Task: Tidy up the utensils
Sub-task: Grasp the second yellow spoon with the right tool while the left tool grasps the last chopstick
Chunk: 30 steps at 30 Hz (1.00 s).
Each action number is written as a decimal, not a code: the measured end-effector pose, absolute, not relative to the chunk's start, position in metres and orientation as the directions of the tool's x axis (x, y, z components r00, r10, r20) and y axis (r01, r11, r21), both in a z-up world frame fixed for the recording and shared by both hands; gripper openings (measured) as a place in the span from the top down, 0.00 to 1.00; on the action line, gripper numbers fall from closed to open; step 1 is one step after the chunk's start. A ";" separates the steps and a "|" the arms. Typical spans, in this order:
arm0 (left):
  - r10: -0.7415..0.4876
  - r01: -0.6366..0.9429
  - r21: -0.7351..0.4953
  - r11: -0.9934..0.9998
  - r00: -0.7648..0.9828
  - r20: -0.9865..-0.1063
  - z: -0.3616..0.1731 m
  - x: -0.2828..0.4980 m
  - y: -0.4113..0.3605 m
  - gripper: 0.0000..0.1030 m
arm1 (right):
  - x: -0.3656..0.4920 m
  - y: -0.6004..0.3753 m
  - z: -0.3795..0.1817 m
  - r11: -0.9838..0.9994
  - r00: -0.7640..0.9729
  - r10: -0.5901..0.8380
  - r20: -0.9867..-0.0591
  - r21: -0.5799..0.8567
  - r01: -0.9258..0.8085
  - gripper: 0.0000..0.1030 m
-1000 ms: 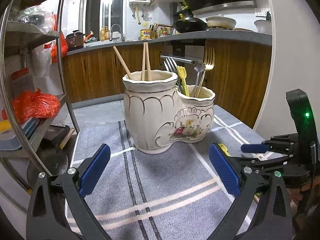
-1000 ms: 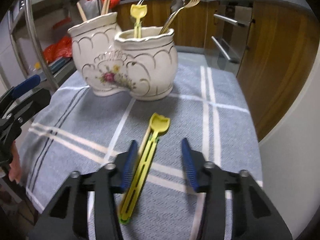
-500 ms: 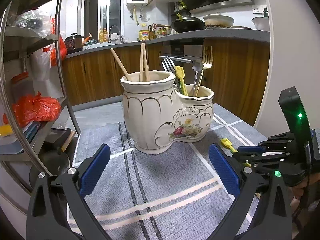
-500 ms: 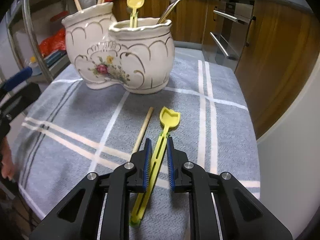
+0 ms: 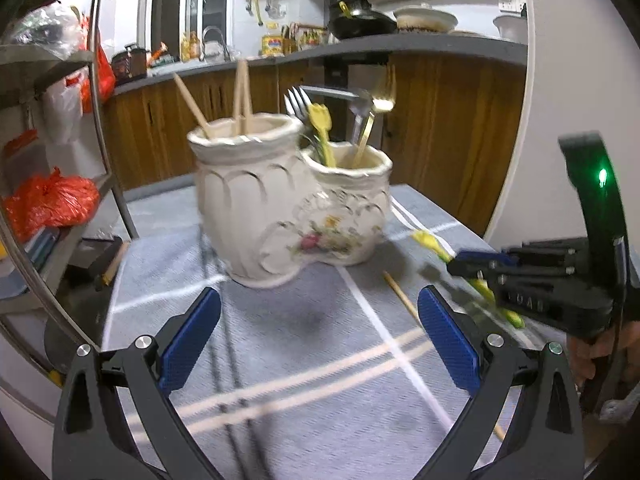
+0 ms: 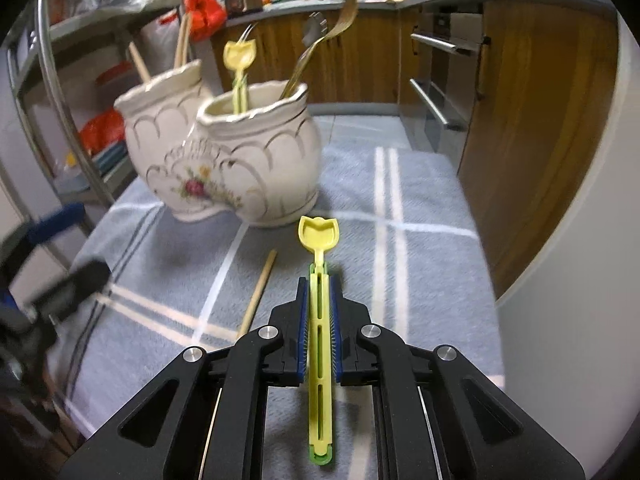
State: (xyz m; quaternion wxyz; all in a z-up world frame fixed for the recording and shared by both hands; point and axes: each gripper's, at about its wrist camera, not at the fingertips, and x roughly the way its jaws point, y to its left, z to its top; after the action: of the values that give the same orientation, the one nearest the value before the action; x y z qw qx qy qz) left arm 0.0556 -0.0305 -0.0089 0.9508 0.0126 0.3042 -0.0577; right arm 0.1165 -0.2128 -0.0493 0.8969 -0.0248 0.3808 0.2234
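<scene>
1. The yellow-green plastic utensil (image 6: 319, 320), slotted along its handle with a tulip-shaped head, is raised off the cloth and points toward the holder.
2. One loose wooden chopstick (image 6: 258, 292) lies on the striped cloth.
3. The cream two-pot ceramic holder (image 5: 296, 208) stands upright: chopsticks (image 5: 242, 96) in the taller pot, forks (image 5: 372, 116) and a second yellow utensil (image 5: 322, 132) in the lower.

A home kitchen. Wooden cabinets (image 5: 452, 128) run under a grey counter (image 5: 440, 46). A sink tap (image 5: 212, 40) and wok (image 5: 360, 26) sit there.
</scene>
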 end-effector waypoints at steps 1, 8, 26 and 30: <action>-0.106 0.121 -0.015 0.993 0.801 -0.589 -0.011 0.056 -0.035 0.06 | 0.117 -0.215 -0.048 0.900 0.613 0.383 -0.691 0.130 -0.416 0.90; -0.121 0.138 -0.025 0.990 0.743 -0.658 -0.030 0.056 -0.070 0.15 | 0.116 -0.231 -0.043 0.899 0.630 0.402 -0.665 0.158 -0.408 0.90; -0.077 0.170 0.048 0.984 0.655 -0.751 -0.051 0.067 -0.118 0.91 | 0.103 -0.246 -0.034 0.873 0.637 0.463 -0.617 0.195 -0.447 0.90; -0.122 0.193 0.008 0.981 0.649 -0.751 -0.048 0.068 -0.103 0.96 | 0.099 -0.247 -0.030 0.867 0.649 0.478 -0.591 0.202 -0.455 0.90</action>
State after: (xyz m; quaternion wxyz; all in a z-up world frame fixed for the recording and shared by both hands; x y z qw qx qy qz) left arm 0.0680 -0.1029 -0.0479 0.9070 0.0433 0.4098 -0.0866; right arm 0.0992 -0.2472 -0.0298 0.9079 0.0174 0.3307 0.2571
